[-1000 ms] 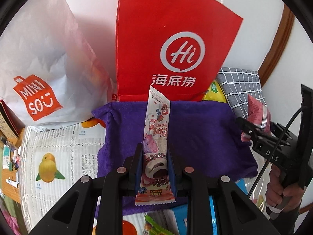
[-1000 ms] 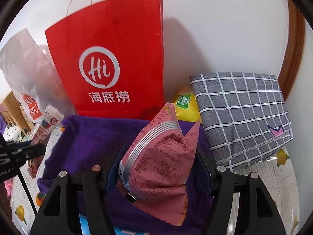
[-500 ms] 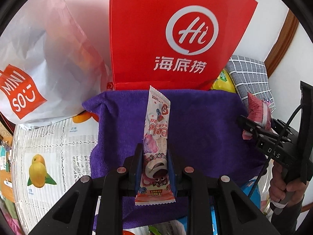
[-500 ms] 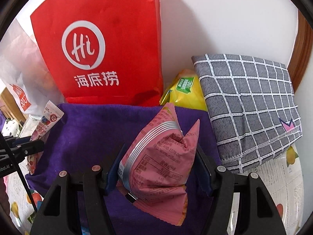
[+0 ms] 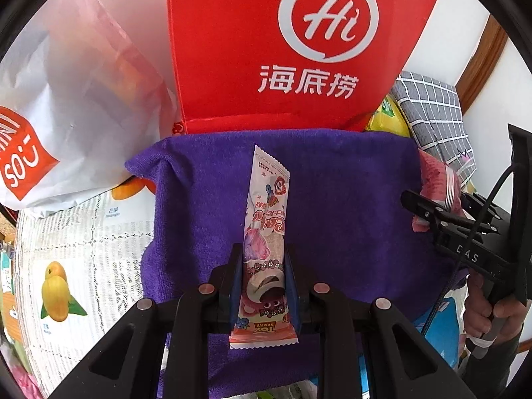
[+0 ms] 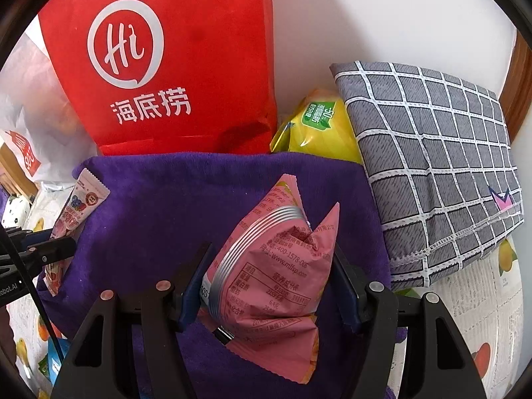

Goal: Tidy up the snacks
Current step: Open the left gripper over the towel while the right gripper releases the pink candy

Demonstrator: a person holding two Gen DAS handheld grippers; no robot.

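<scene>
- Left gripper [image 5: 264, 262]: jaws clamped on a long slim snack stick [image 5: 266, 232], pack standing up out of the jaws, over the middle of the purple towel [image 5: 349, 206].
- Right gripper [image 6: 269, 282]: jaws half spread, pinching a puffy pink snack bag [image 6: 269, 276], over the towel's right part.
- Red paper bag [image 5: 282, 50] upright at the towel's far edge; white Miniso bag [image 5: 66, 99] to its left.
- Yellow pack [image 6: 319, 129] and grey checked cushion [image 6: 432, 166] by the towel's far right corner.

Bright even daylight, sharp focus, fisheye-warped edges
</scene>
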